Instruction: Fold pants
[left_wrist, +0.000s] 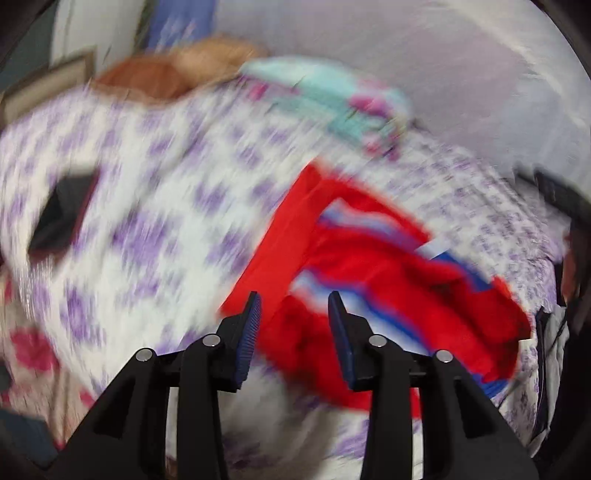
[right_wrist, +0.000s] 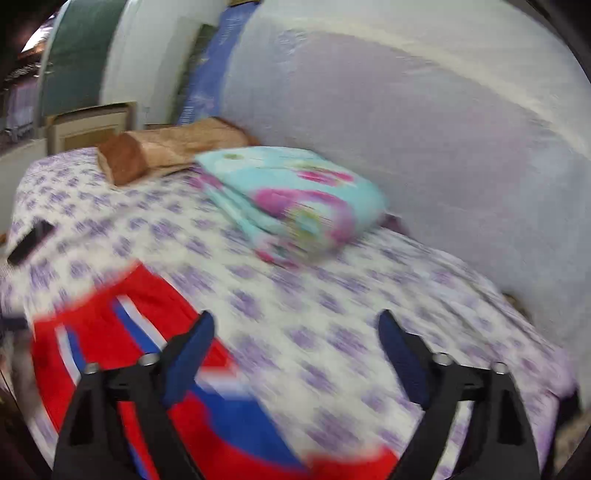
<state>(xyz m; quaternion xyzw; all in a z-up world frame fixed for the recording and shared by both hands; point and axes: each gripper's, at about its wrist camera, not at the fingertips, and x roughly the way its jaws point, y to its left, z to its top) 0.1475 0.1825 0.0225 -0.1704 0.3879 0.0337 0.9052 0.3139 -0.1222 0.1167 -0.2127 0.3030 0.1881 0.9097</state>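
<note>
The red pants with white and blue side stripes lie crumpled on the bed with the purple-patterned sheet. My left gripper is open and empty, just above the pants' near edge. In the right wrist view the pants lie at the lower left, with the blue stripe running under the left finger. My right gripper is wide open and empty, above the sheet to the right of the pants. Both views are motion-blurred.
A folded turquoise floral blanket lies by the wall, with a brown pillow behind it. A dark flat phone-like object lies on the sheet at the left; it also shows in the left wrist view. The white wall borders the bed.
</note>
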